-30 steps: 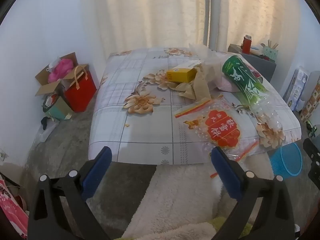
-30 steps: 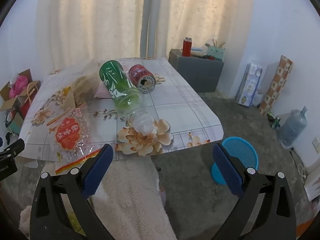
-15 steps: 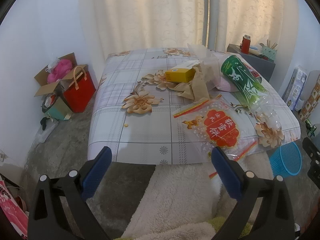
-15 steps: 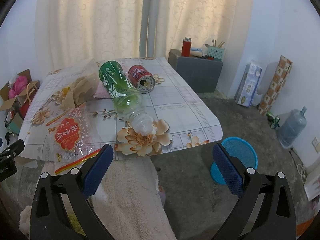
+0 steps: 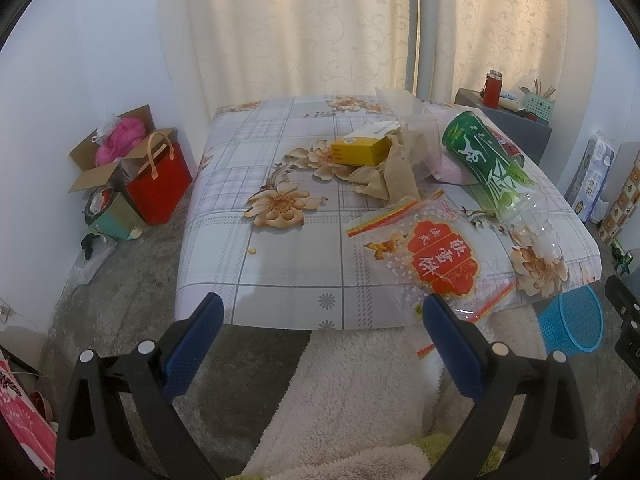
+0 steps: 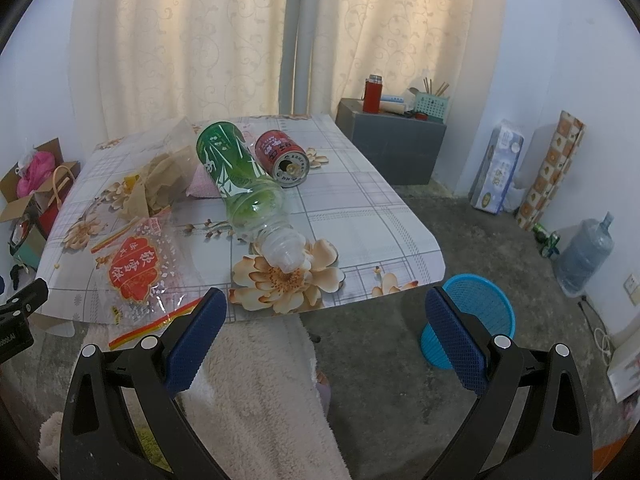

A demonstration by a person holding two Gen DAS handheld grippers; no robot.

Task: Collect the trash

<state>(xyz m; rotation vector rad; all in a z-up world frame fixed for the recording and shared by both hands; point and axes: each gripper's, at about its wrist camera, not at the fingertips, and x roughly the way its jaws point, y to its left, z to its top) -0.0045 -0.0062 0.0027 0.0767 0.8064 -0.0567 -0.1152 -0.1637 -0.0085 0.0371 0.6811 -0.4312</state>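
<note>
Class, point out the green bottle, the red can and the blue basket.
green bottle [image 6: 228,160]: right wrist view, on its label.
red can [image 6: 276,148]: right wrist view, on its side.
blue basket [image 6: 486,294]: right wrist view, inner wall.

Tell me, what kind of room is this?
Probably a lived-in room of a home: a low table with a flowered cloth, littered with a green bottle and a red can, cream curtains behind, and a blue basket on the bare floor.

Soft daylight glowing through the curtains [image 5: 320,24], faint shadows, sharp centre, strong fisheye bending, dark vignetted corners
</note>
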